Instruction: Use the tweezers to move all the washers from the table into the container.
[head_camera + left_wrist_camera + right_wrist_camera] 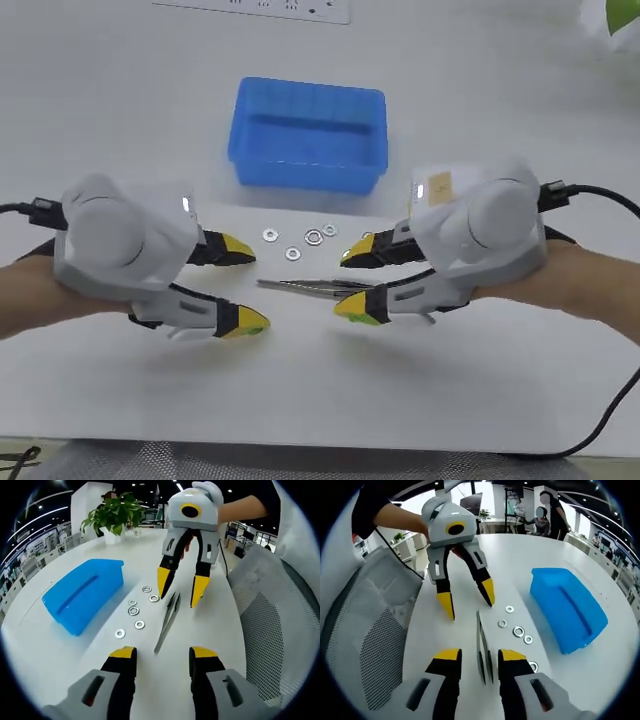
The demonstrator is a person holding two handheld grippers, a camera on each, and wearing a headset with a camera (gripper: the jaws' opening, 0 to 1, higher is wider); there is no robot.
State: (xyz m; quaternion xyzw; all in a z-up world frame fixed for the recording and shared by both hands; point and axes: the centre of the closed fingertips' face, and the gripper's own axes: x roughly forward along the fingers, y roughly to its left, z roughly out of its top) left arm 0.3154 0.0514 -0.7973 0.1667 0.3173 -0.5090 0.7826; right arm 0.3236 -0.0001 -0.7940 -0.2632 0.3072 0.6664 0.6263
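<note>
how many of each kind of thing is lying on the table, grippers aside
washers: 6 (counted in the left gripper view)
tweezers: 1
blue container: 1
total: 8

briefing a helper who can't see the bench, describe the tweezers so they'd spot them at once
Find the blue container on the white table; a small cluster of washers lies on its near side. Nearer still, between the left gripper and the right gripper, lie the tweezers: the one long, thin, pointed metal piece beside small flat rings.
</note>
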